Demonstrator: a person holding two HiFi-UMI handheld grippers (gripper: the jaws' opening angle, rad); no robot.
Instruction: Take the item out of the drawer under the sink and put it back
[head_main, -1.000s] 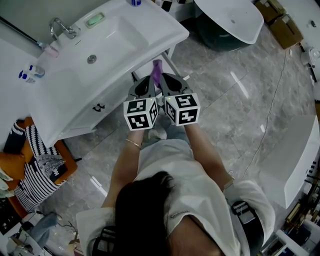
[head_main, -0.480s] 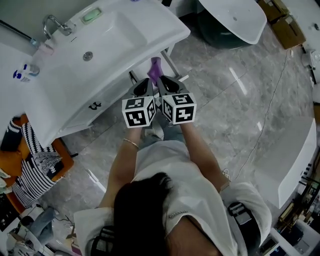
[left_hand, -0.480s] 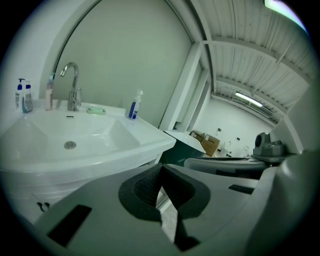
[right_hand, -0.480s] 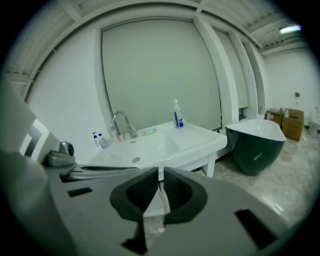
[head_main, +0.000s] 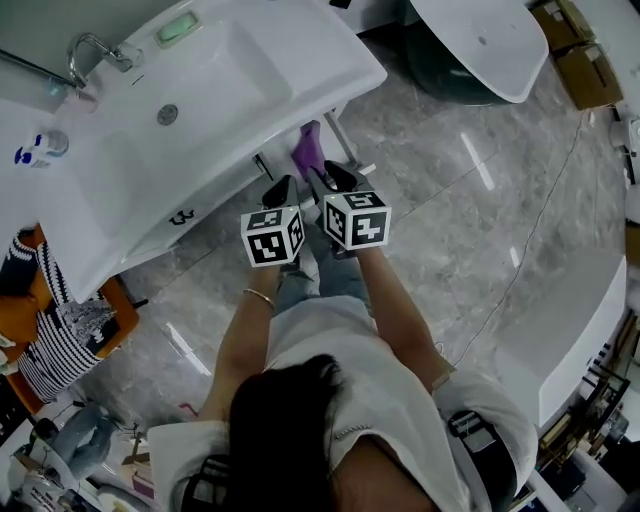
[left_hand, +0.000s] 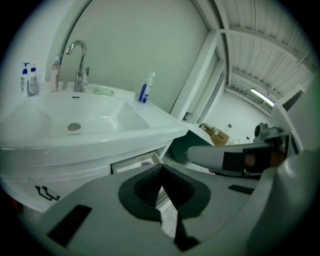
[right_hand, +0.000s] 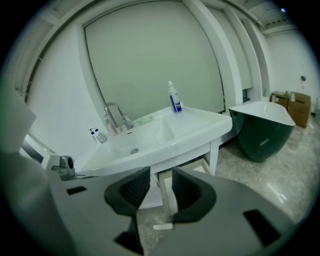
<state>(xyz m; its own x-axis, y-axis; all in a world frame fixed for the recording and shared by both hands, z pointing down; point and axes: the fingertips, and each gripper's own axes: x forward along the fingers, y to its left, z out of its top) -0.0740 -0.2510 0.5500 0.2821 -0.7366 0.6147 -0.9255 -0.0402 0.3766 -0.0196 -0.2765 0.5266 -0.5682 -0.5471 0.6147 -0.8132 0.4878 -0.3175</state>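
A: You stand over a white sink (head_main: 220, 90) with a gripper in each hand. The drawer (left_hand: 122, 165) under the sink's front edge is pulled out. The purple item (head_main: 308, 150) lies in it.

B: Your left gripper (head_main: 283, 188) hangs just in front of the sink, its jaws closed together on nothing. Your right gripper (head_main: 330, 180) is beside it. Its jaws are opening to a narrow gap with nothing in it, and the item sits just past its tips, towards the sink.

A: Which step is this? It could be a release into the drawer or a reach to take the item. The views do not settle which.

B: Either way, your next move calls for keeping the right jaws level with the drawer's mouth and below the sink's edge.
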